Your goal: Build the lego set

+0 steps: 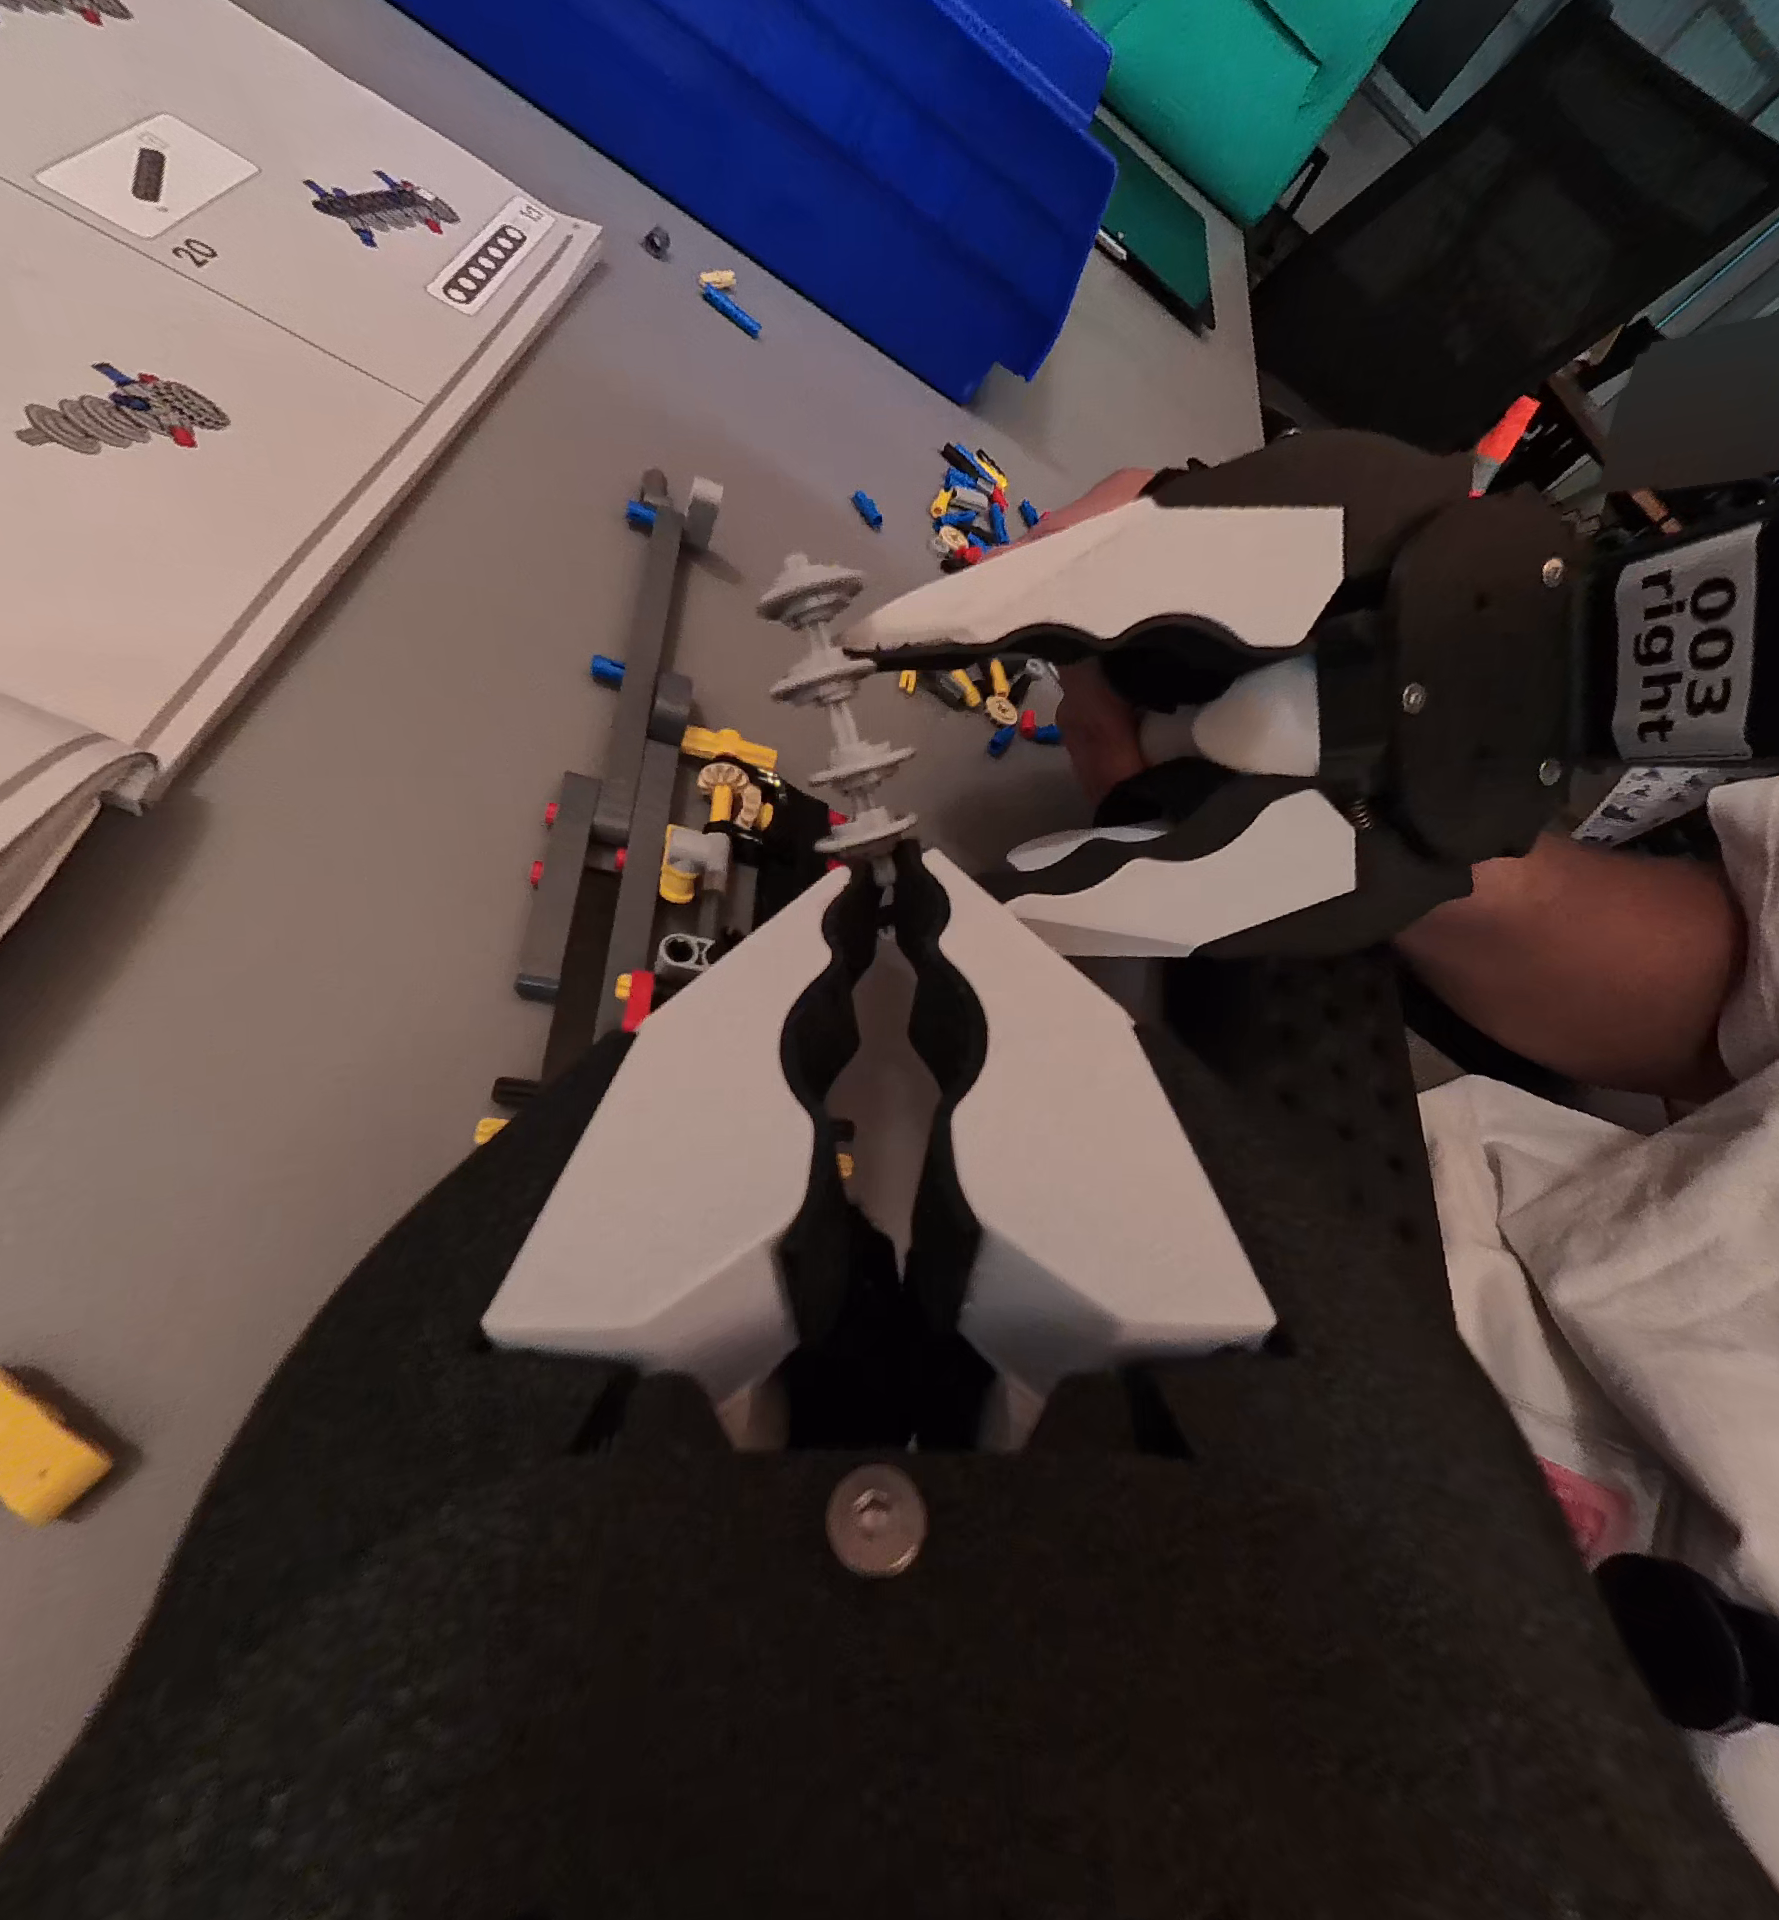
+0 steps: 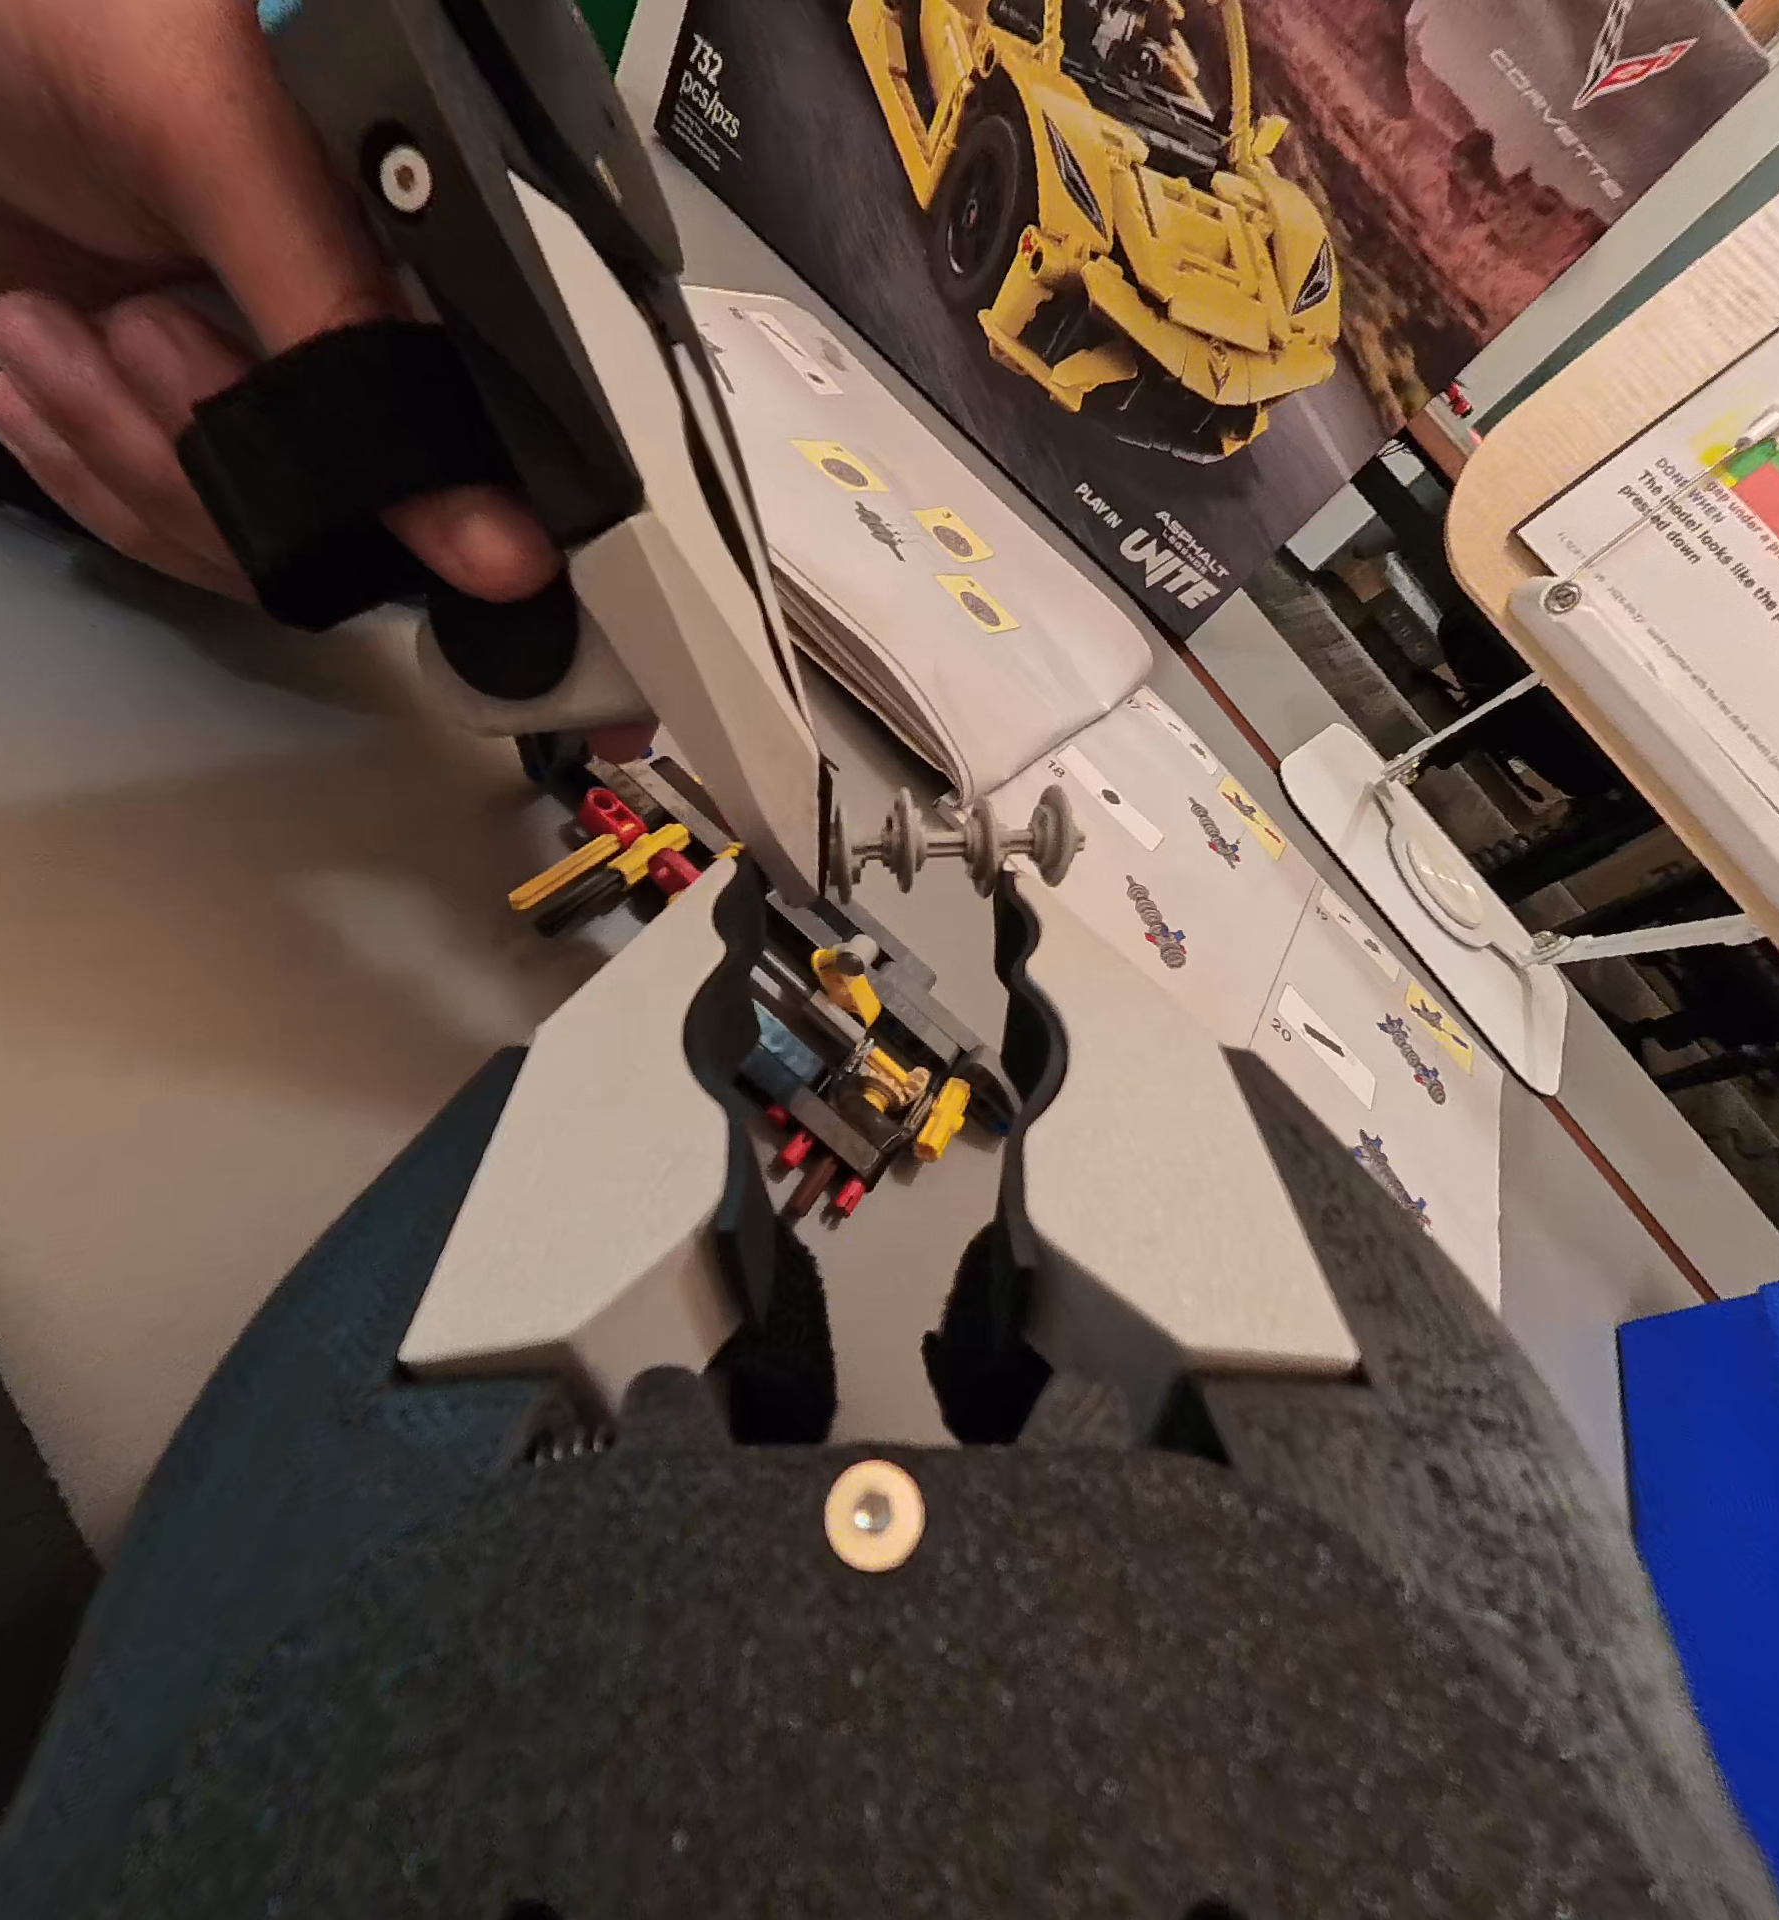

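The left gripper (image 1: 885,868) is holding one end of the axle assembly (image 1: 838,707) above the table (image 1: 189,1143), with the right gripper (image 1: 926,748) coming in from the side, its spread fingers straddling the axle's far stretch. Beneath them the partly built chassis (image 1: 646,790) is lying on the table. The instruction booklet (image 1: 189,416) is lying open beyond the chassis, and the set's box (image 2: 1176,260) is standing behind the booklet. A pile of loose pieces (image 1: 973,509) is sitting between the chassis and the bin (image 1: 864,177).
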The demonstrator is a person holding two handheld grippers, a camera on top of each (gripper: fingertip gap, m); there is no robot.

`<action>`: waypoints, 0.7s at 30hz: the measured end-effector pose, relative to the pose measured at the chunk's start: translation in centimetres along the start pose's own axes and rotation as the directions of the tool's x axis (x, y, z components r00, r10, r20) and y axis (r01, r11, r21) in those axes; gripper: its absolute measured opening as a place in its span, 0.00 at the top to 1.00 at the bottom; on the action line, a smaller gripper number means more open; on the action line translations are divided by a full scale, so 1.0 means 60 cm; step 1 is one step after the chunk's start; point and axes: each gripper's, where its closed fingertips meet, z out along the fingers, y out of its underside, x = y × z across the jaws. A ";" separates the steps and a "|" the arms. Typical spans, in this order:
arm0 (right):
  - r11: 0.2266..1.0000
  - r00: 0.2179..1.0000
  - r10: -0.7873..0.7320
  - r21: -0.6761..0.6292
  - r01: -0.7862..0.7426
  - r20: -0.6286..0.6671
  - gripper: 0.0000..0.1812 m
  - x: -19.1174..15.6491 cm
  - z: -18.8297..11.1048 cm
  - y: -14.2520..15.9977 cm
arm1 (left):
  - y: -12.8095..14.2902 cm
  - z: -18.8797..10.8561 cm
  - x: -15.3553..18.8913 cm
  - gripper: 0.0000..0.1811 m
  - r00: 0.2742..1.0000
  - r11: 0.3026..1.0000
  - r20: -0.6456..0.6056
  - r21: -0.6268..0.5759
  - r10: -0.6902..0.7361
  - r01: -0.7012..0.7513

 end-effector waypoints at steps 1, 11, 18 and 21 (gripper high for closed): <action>1.000 1.000 -0.007 0.001 0.007 -0.006 0.76 0.000 0.000 0.000 | 0.000 0.000 0.000 0.99 1.000 1.000 0.004 -0.001 0.007 -0.007; 1.000 1.000 0.006 -0.021 -0.005 0.025 0.77 -0.004 0.000 0.005 | 0.004 0.000 0.002 0.99 0.999 0.999 0.012 -0.017 0.037 -0.037; 0.998 0.994 0.068 -0.021 -0.066 0.083 0.72 -0.015 0.005 0.007 | 0.011 -0.003 0.009 0.99 0.994 0.992 0.011 -0.064 0.108 -0.107; 0.999 0.997 -0.003 -0.043 0.006 0.075 0.73 -0.021 0.006 0.013 | 0.020 0.001 0.012 0.99 0.991 0.987 0.015 -0.097 0.132 -0.130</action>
